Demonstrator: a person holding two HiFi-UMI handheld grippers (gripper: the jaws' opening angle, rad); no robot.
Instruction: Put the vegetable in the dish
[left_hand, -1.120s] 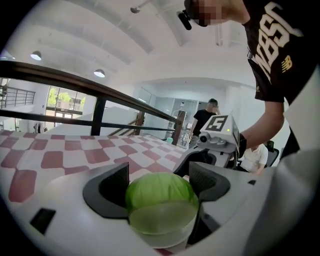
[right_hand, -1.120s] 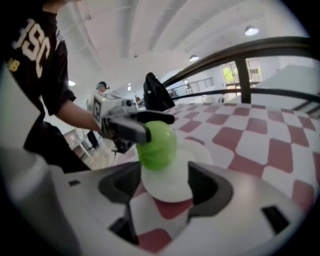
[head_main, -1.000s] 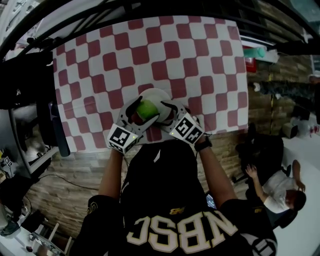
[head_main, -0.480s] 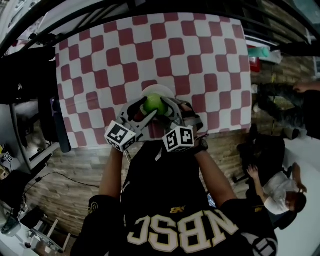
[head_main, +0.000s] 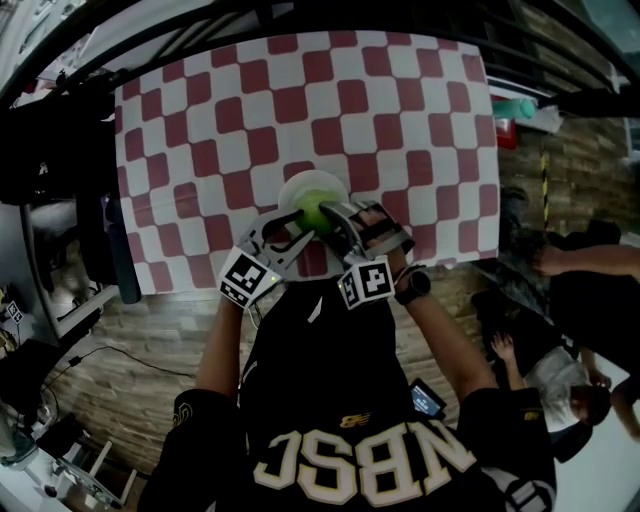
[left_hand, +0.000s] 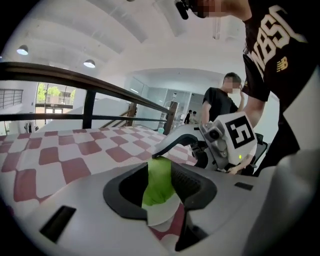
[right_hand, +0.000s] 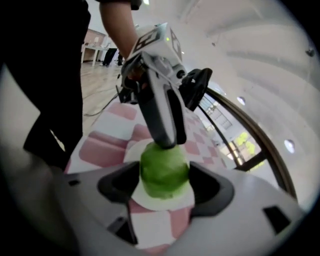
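The green vegetable (right_hand: 164, 170) sits on the small white dish (right_hand: 165, 202) on the red-and-white checkered cloth (head_main: 250, 110). My right gripper (right_hand: 164, 184) has a jaw on either side of it; the jaws are closing and the pads touch its sides. My left gripper (right_hand: 167, 142) comes from the opposite side, its closing jaws narrowed to a slit with nothing between them. Its tips rest against the top of the vegetable. In the head view the vegetable (head_main: 312, 205) shows on the dish (head_main: 298, 183) between the left gripper (head_main: 300, 230) and the right gripper (head_main: 335, 222).
The dish stands near the table's front edge, close to the person's body. Dark equipment (head_main: 55, 160) is off the table's left side. A black railing (left_hand: 90, 92) runs along the far side. Other people (head_main: 560, 375) are on the floor at the right.
Both grippers have moved a little forward with the vegetable, which now rests on the dish. The left jaws have drawn much closer together. The right marker cube has turned.
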